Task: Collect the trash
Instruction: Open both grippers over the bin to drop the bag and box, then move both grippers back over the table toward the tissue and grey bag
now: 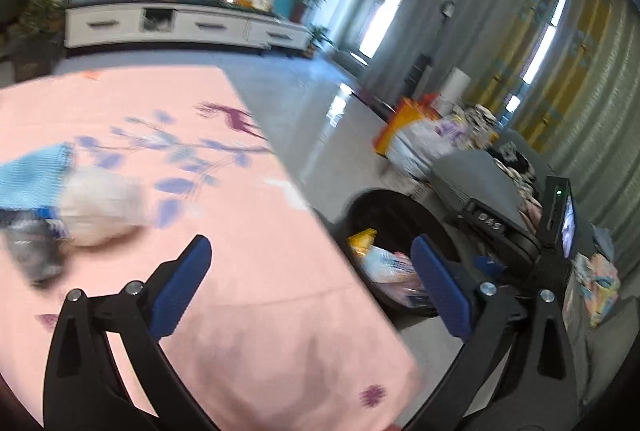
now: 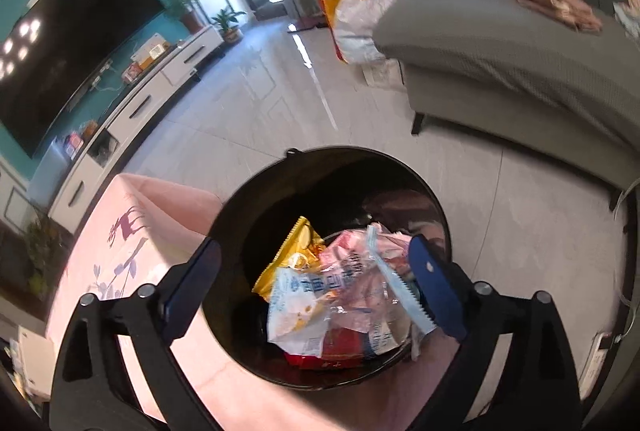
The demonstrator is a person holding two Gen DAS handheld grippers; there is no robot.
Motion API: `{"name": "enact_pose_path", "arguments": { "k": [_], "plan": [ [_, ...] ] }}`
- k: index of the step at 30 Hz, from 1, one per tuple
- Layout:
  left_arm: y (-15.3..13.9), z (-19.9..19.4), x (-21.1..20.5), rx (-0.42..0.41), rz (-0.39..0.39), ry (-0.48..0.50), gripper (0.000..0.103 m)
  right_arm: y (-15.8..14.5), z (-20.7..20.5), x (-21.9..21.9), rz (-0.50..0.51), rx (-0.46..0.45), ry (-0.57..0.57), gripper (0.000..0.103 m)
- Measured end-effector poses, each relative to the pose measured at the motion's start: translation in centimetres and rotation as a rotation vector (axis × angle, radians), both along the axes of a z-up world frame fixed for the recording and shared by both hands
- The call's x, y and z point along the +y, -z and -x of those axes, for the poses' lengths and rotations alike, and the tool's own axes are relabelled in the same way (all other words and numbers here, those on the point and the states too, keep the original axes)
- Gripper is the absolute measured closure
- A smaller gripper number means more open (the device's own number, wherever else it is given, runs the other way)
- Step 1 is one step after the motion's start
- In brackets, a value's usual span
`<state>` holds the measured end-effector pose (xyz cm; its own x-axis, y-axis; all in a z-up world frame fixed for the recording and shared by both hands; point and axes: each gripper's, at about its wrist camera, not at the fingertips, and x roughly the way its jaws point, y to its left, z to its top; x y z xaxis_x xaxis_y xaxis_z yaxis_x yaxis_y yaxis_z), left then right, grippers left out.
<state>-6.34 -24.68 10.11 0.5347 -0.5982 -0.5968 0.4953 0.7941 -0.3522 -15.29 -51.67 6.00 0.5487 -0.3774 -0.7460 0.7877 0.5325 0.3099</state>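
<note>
Right wrist view: my right gripper stands wide and empty above the bin; a clear wrapper touching its finger could lift out with it

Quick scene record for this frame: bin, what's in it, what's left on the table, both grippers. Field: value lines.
bin: black round trash bin on the floor beside the table
bin contents: snack wrappers, including a yellow packet and a clear blue-printed bag
table: pink floral tablecloth
left on table: blurred pile with a crumpled whitish wad and a blue item
left gripper: open, empty, over the table edge
right gripper: open, over the bin; a wrapper edge lies against one of its fingers
</note>
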Motion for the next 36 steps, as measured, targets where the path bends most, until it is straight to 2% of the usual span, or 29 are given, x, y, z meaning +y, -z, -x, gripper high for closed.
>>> {"name": "enact_pose_path", "arguments": {
  "k": [3,7,10,13,15,18,21,26,30,32,36],
  "plan": [
    [-0.4,0.2,4.1,-0.034,-0.047,-0.081,0.003,-1.2,-1.1,2.1,0.089,0.015,-0.053,0.003],
    [-0.7,0.2,9.9,-0.053,-0.105,-0.189,0.003,-2.1,-2.5,4.3,0.179,0.037,-0.106,0.003],
    [-0.8,0.0,14.1,-0.061,-0.13,-0.266,0.003,-2.0,-3.7,5.7,0.11,-0.014,-0.211,0.003],
    [-0.5,-0.3,17.7,-0.074,-0.144,-0.359,0.003,-2.2,-4.8,7.5,0.143,-0.006,-0.244,0.003],
    [0.2,-0.9,20.5,-0.057,-0.134,-0.434,0.003,-2.4,-5.7,9.1,0.192,0.009,-0.27,0.003],
    [1.2,-2.2,24.1,0.018,-0.107,-0.503,0.003,-2.4,-6.7,11.2,0.236,0.015,-0.334,0.003],
    [1.9,-3.2,26.6,0.069,-0.063,-0.54,0.003,-2.2,-7.8,13.5,0.24,0.009,-0.425,0.003],
    [2.8,-4.0,28.9,0.127,-0.011,-0.588,0.003,-1.4,-10.1,17.8,0.183,-0.011,-0.604,0.003],
    [3.1,-4.7,29.3,0.135,0.016,-0.585,0.003,-1.8,-11.8,21.5,0.17,-0.011,-0.719,0.003],
    [2.8,-4.9,29.2,0.131,0.026,-0.578,0.003,-3.0,-12.8,23.3,0.172,-0.023,-0.773,0.003],
    [2.5,-5.7,27.8,0.118,0.05,-0.506,0.003,-5.2,-14.1,25.5,0.133,-0.117,-0.834,0.003]
  ]
}}
